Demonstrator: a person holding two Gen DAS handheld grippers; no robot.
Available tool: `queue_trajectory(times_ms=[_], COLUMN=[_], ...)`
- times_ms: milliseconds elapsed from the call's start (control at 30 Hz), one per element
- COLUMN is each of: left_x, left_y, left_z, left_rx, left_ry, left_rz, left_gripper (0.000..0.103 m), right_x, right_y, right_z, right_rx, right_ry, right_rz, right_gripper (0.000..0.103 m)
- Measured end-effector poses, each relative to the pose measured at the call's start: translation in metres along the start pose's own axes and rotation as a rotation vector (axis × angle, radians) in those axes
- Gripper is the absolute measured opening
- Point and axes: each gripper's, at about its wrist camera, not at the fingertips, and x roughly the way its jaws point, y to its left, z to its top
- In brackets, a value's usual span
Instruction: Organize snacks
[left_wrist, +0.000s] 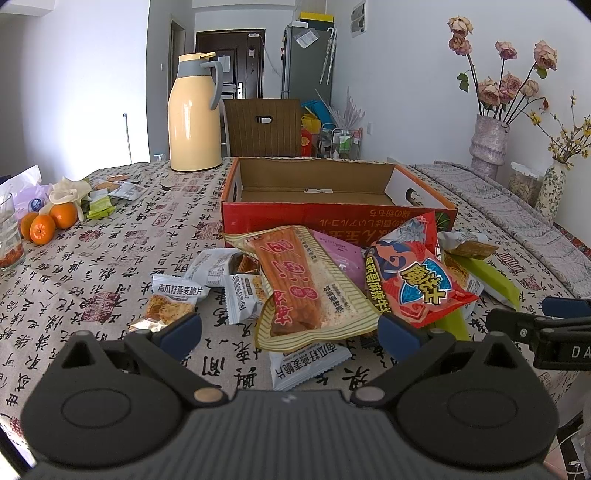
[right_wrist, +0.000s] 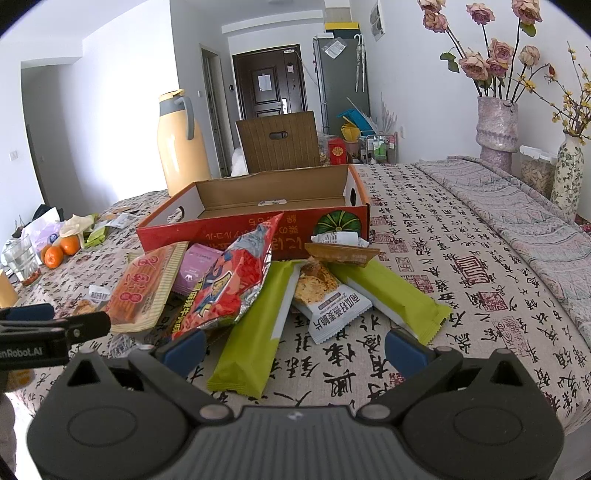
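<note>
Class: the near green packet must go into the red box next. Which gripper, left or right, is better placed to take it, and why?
Right. The right gripper is open, and the green packet lies straight ahead between its fingers. The left gripper faces the orange packet instead. The red box stands open beyond the pile.

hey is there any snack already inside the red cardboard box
No, the red cardboard box shows only its bare brown bottom in the left wrist view, while the snack packets lie piled on the tablecloth in front of it.
</note>
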Motion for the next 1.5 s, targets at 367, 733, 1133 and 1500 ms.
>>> queue_trajectory(times_ms=[367, 733, 1133, 1500], left_x=[-0.0019, -0.0021, -0.0026, -0.0049], left_y=[-0.0002, -0.0001, 0.0001, 0.0039], left_z=[0.0009, 0.0006, 0.0005, 0.0007], left_rx=[-0.001, -0.001, -0.001, -0.008], left_ry=[-0.004, -0.005, -0.006, -0.006], left_rz=[0.001, 0.000, 0.000, 0.002], left_gripper=[0.103, 0.103, 0.103, 0.103], right_x=[-0.0002, -0.0001, 0.0003, 0.0011], right_y=[0.0001, 0.0004, 0.0010, 0.0004], right_z=[0.0001, 0.0001, 0.0000, -0.0003], right_rx=[-0.001, -0.001, -0.002, -0.001], right_ry=[0.000, 0.000, 0.001, 0.004], right_rz=[0.000, 0.000, -0.001, 0.000], right_gripper=[0.103, 0.103, 0.103, 0.103])
